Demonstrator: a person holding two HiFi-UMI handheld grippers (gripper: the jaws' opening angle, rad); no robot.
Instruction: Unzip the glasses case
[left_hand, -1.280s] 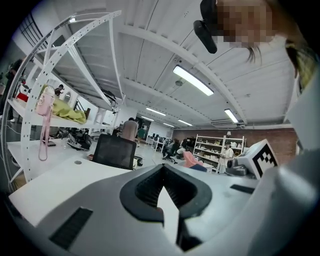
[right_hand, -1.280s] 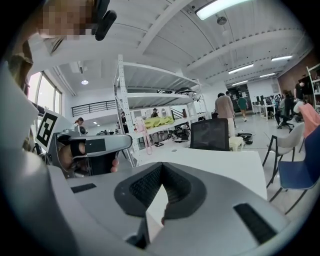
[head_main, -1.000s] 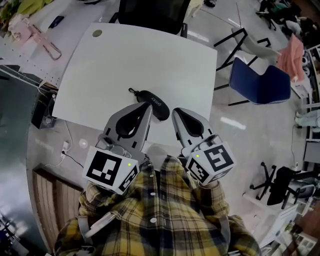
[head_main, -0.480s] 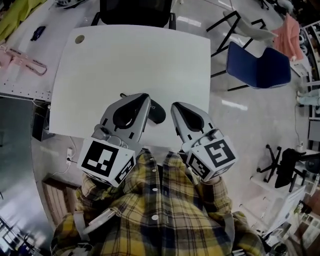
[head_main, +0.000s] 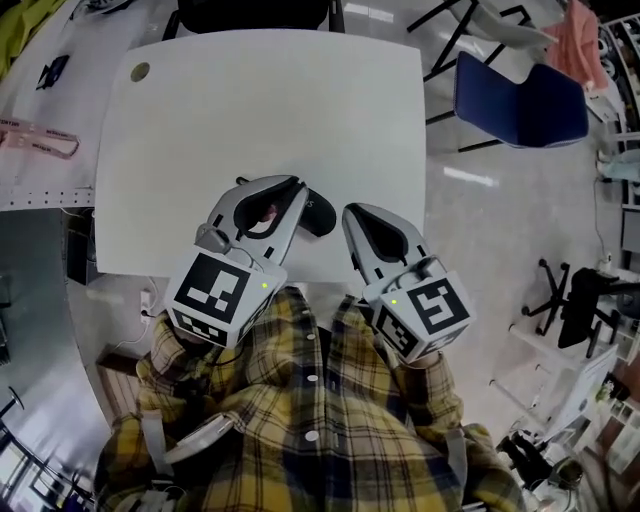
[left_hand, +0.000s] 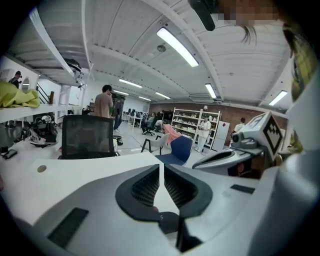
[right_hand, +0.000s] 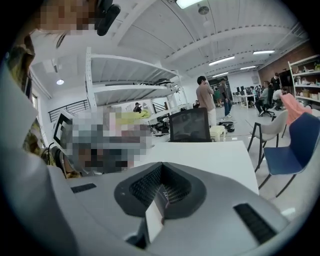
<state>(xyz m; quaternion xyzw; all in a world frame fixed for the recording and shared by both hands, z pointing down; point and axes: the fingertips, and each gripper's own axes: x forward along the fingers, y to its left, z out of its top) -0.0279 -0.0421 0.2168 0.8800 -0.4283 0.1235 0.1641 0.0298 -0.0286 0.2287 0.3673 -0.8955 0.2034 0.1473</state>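
both claws have dropped toward the bench (head_main: 270, 100) over the last second, and the left claw (head_main: 292, 188) has swung across the glasses case (head_main: 318, 214), now covering its nine o'clock end, where the pull cord showed before. that left claw is closed, jaws tip to tip, nothing caught between them. the black case lies flat near the bench's six o'clock edge, only its three o'clock end peeking out. just off that end sits the right claw (head_main: 352, 214), jaws also together and empty. by my read there's no progress on the zip yet, this is all approach. left to do: steady the case, take the pull, run it round.
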